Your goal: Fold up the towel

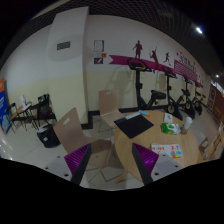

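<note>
Gripper (112, 168) held high, pointing across the room; fingers apart, purple pads (76, 157) showing, nothing between them. No towel identifiable on the wooden table (135, 145) ahead, so can't describe its look or position. Table carries a dark folder (131, 126) near its far edge and a colourful sheet (166, 150) near its right edge. Judgement: pre-grasp, folding not begun. Next: tilt down, locate towel, approach a corner.
</note>
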A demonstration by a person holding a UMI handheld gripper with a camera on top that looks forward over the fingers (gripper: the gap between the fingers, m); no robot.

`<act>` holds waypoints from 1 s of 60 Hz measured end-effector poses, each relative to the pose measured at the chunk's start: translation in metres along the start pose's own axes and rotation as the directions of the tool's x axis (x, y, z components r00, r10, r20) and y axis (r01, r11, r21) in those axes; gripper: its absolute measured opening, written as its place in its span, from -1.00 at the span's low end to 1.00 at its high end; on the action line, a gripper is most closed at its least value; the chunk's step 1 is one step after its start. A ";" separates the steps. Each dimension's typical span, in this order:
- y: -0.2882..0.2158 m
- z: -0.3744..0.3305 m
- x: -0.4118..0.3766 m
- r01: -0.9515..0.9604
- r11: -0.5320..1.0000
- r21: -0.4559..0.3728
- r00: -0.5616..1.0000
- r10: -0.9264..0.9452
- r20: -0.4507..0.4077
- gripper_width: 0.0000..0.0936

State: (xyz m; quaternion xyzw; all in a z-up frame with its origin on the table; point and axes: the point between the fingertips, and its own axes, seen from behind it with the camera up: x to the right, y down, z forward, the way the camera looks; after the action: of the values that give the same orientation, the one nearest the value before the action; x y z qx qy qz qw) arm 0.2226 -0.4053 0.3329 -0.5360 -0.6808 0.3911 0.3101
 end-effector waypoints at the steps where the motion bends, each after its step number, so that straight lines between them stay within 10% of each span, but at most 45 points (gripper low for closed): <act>1: 0.001 0.000 0.002 -0.003 1.000 -0.003 1.000 0.003 -0.005 0.85; 27: 0.067 0.017 0.135 -0.097 0.995 -0.034 0.971 0.087 -0.221 0.84; 60: 0.156 0.213 0.256 -0.116 0.993 -0.037 0.966 0.104 -0.238 0.83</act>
State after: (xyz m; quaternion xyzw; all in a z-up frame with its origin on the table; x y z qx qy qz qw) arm 0.0598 -0.1806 0.0913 -0.6234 -0.6181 0.3238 0.3529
